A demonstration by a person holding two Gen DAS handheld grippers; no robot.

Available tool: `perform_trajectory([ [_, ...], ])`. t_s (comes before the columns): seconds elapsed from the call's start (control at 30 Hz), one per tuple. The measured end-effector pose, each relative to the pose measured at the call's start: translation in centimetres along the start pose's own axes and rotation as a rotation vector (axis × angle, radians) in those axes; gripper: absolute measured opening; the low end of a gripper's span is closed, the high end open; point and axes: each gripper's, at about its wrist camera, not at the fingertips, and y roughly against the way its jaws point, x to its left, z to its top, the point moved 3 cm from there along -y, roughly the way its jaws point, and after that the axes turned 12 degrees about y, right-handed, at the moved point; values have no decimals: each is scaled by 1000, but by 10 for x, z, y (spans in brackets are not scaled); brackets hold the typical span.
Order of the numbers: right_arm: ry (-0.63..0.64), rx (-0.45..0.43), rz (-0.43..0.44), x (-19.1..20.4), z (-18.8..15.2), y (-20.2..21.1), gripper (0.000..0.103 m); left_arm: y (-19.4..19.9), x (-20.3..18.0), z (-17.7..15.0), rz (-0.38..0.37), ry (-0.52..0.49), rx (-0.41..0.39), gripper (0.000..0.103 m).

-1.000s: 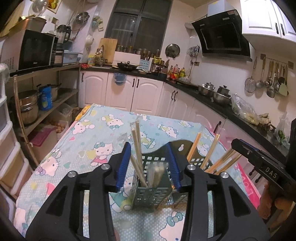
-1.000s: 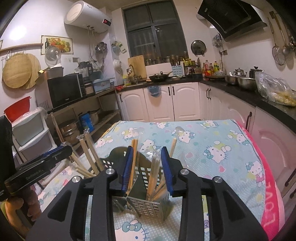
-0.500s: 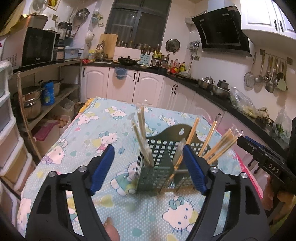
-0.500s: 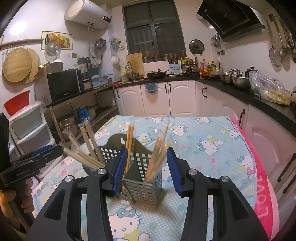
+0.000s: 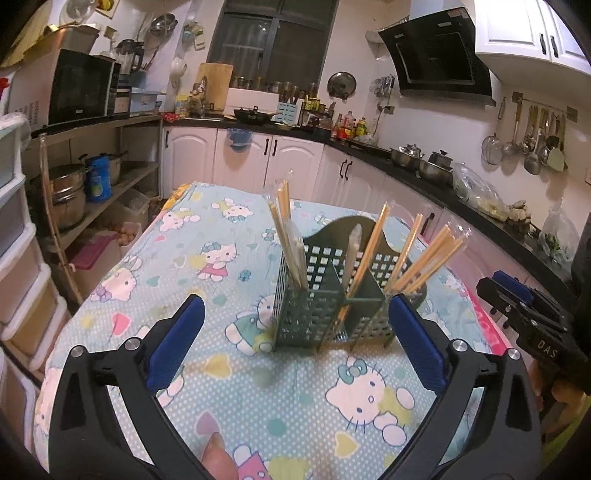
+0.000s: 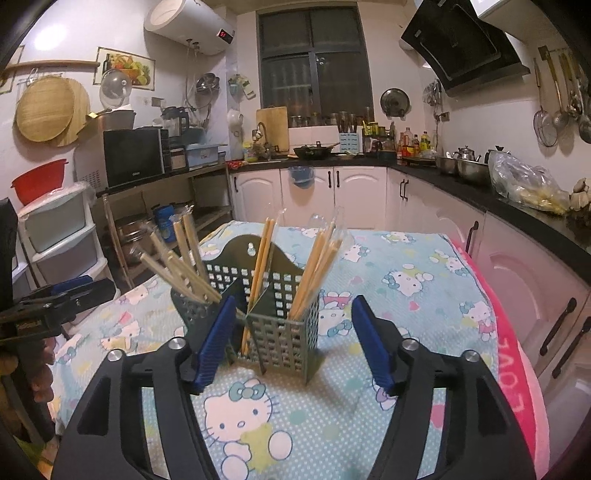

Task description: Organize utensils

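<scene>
A green utensil caddy [image 5: 332, 310] filled with chopsticks [image 5: 424, 264] stood on the cartoon-cat tablecloth [image 5: 207, 258], just ahead of both grippers. The left gripper [image 5: 295, 347] and right gripper [image 6: 291, 343] were opening, gripping nothing.

You saw both wrist views warmly and evenly lit from overhead, with a glare patch on the wall [image 6: 40, 40] above and left of the claw. Fisheye curvature bent the cabinets [image 5: 532, 33] and blackened the corners. Focus was sharp, shadows soft.
</scene>
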Motion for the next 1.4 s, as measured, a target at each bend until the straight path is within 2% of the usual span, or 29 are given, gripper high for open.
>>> perform_trajectory([
  [0.23,10,-7,16,11,-11,13,84,4,4,-15,5,10,18,91],
  [0.33,10,-11,17,16,-17,16,87,5,6,-23,0,13,29,91],
  [0.77,-4,14,13,22,-46,17,94,0,6,-55,12,9,44,91],
  [1.1,-10,15,-23,25,-69,13,94,2,-1,-69,3,-24,-31,91],
  [1.4,-9,-49,-81,23,-76,13,95,-5,-4,-78,-4,-41,-92,91],
])
